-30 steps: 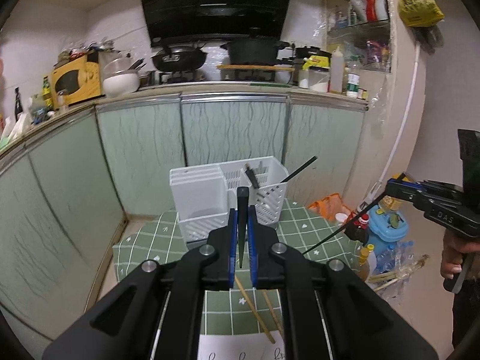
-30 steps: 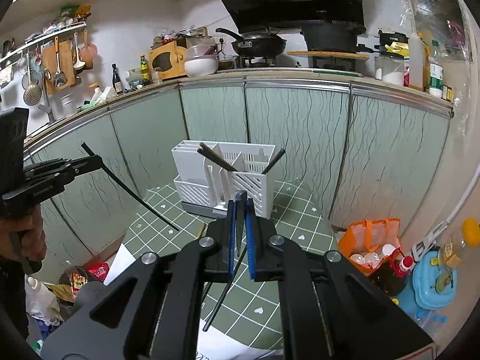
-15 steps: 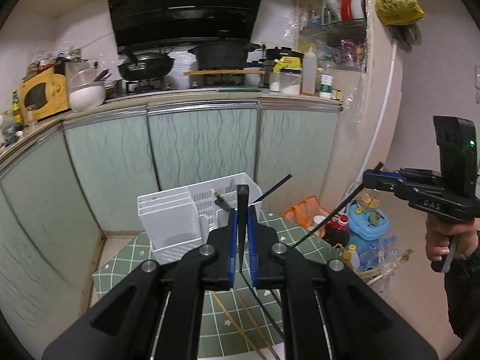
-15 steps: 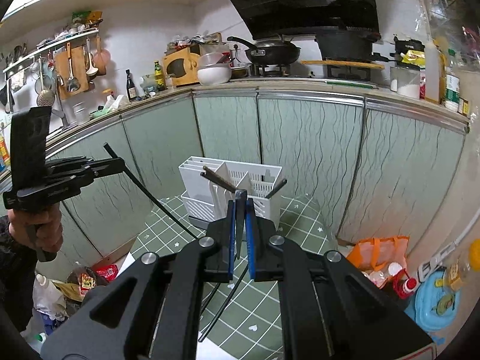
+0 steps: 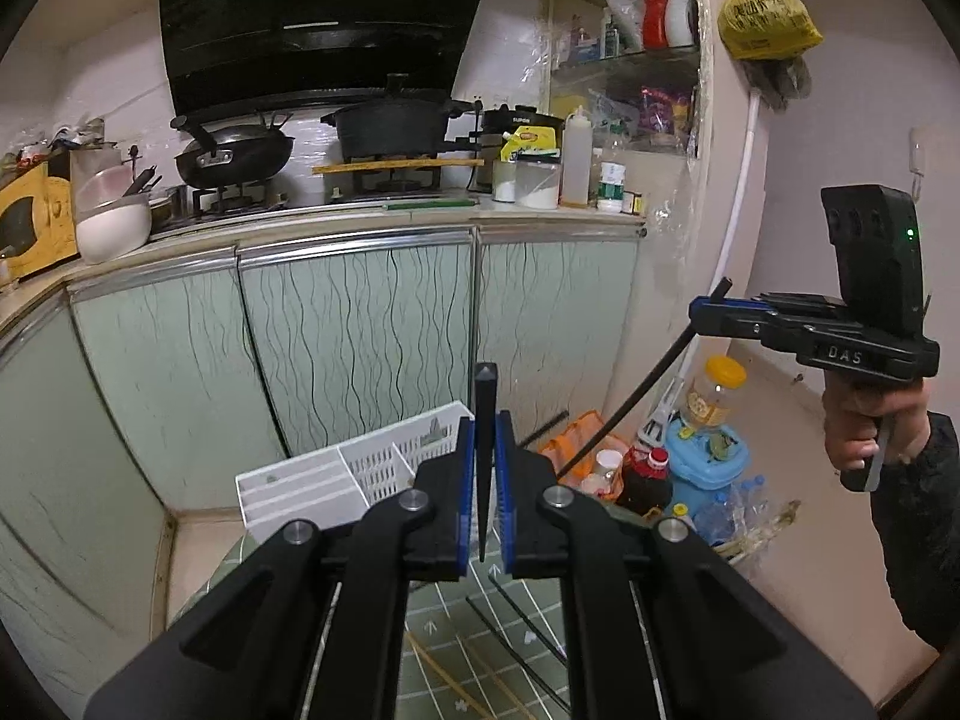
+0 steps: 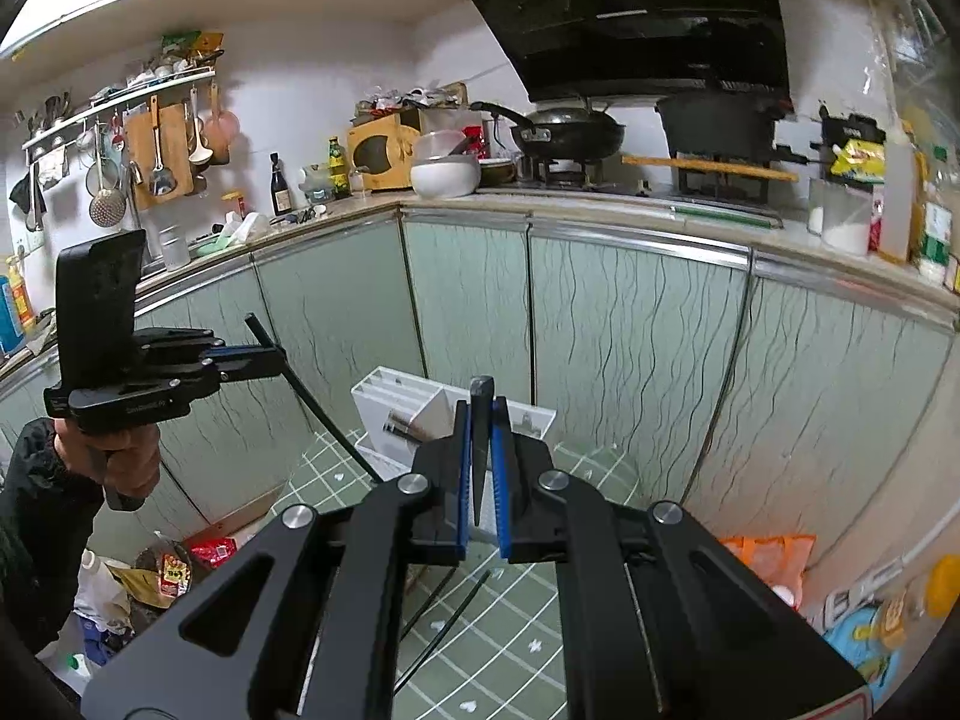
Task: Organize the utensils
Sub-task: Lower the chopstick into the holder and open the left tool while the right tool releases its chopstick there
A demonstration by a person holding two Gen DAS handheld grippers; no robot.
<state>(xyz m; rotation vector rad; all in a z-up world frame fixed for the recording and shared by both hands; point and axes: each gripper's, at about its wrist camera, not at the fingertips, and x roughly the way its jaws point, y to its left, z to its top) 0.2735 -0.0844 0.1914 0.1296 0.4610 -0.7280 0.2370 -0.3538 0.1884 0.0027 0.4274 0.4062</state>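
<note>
Black chopstick point(image 5: 483, 450), one per hand-held gripper: left hand-held gripper point(image 5: 483, 480) pinching one upright; right hand-held gripper point(image 6: 480, 468) pinching another point(image 6: 479, 450). White slotted utensil holder point(image 5: 336, 480) on green checked bench point(image 6: 528, 636); loose chopsticks point(image 5: 522, 618) lying on bench

— What sort of place is this?
— A home kitchen. A black range hood point(image 5: 318, 18) hangs over a gas stove carrying a wok point(image 5: 234, 153) and a pot point(image 5: 390, 126).
— Anything else?
— Ladles and a cutting board point(image 6: 159, 153) hang on the far left wall, a yellow microwave point(image 6: 381, 150) stands on the bench point(image 6: 600, 207), with green wavy-patterned cabinets point(image 6: 630, 324) below.
</note>
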